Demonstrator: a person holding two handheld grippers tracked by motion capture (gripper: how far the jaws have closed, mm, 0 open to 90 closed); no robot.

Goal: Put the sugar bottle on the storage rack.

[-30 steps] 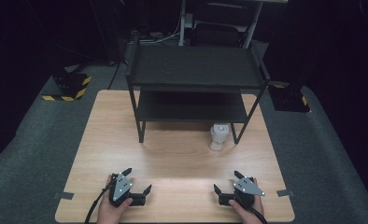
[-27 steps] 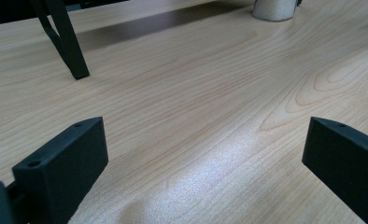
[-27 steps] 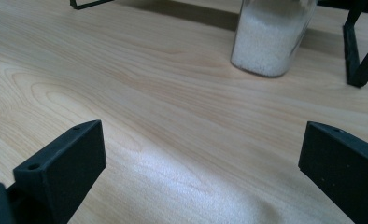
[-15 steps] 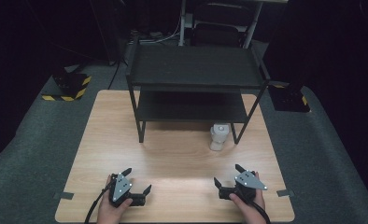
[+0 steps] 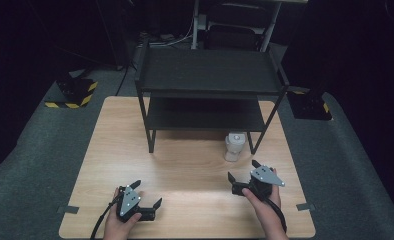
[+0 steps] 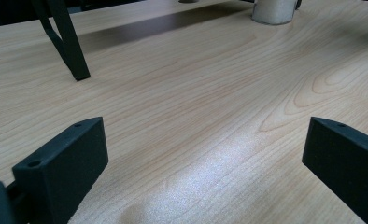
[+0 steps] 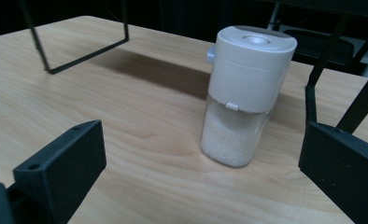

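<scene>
A: Quick check. Where's the jar (image 7: 245,95) rn?

B: It stands upright on the desk (image 5: 185,165), near the right edge, just beside the front right leg of the black shelf (image 5: 207,95). In the high view it's the small pale thing (image 5: 234,146) at that leg.

A: What's in it?

B: White grains, maybe salt or sugar, can't tell which. The clear bottom part is about full w/ them. The top part is a white cap, shut, w/ a round dent on top and a small tab at the front.

A: And my right gripper (image 5: 246,177)?

B: Your right tongs are spread wide, nothing btwn them. They sit near the right edge of the desk, on the near side of the jar, apart from it. In the right gripper view the jar stands btwn your two black jaws but farther off, not touching either.

A: Left gripper (image 5: 146,195)?

B: Also spread wide, nothing held. It's low by the front edge of the desk, left of the middle, well apart from the jar. In the left gripper view you see bare wood btwn the jaws, a shelf leg (image 6: 70,46) at top left, and the jar's bottom (image 6: 274,11) far off at the top.

A: Anything on the shelf?

B: Both boards look bare, but it's dark under the top one, so can't tell for sure.
</scene>
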